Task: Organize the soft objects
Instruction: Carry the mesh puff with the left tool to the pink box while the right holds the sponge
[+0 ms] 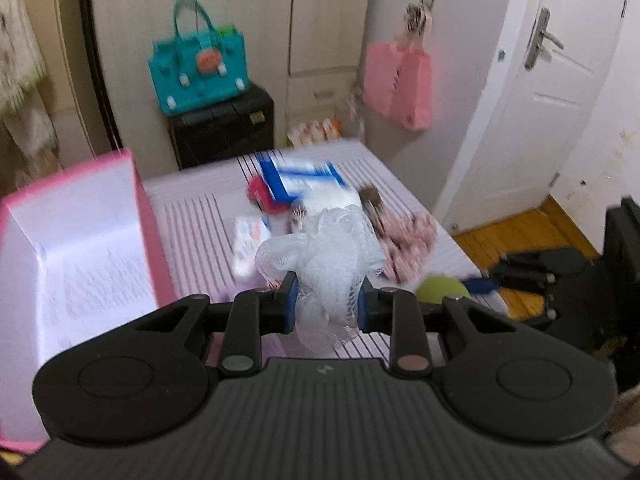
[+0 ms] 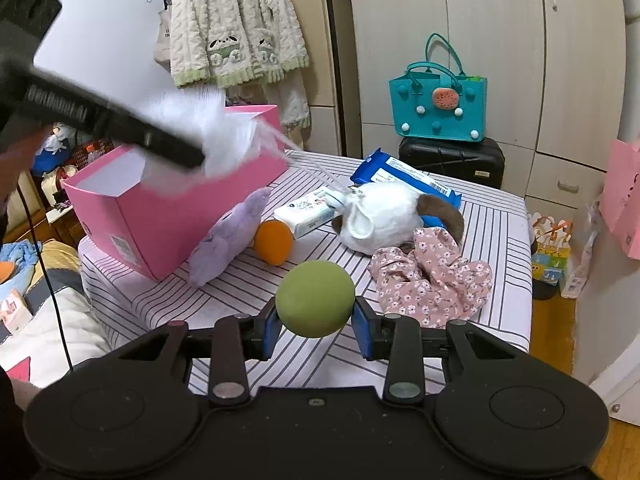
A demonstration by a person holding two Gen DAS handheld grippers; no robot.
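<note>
My left gripper [image 1: 327,304] is shut on a white mesh bath pouf [image 1: 320,260] and holds it in the air beside the open pink box [image 1: 76,240]. In the right wrist view the pouf [image 2: 200,128] is blurred above the pink box [image 2: 172,208], with a cord trailing to the table. My right gripper [image 2: 316,326] is shut on a green soft ball [image 2: 315,299] just above the striped table [image 2: 480,220]. On the table lie a purple plush [image 2: 228,236], an orange ball [image 2: 274,242], a white and brown plush [image 2: 384,216] and a pink floral cloth [image 2: 432,284].
A tissue pack [image 2: 308,212] and a blue wipes pack [image 2: 400,178] lie on the table. A teal bag [image 2: 438,96] stands on a black case [image 2: 452,160] behind it. A pink bag [image 1: 400,80] hangs by the white door [image 1: 540,100]. A cream jacket [image 2: 236,28] hangs at the back.
</note>
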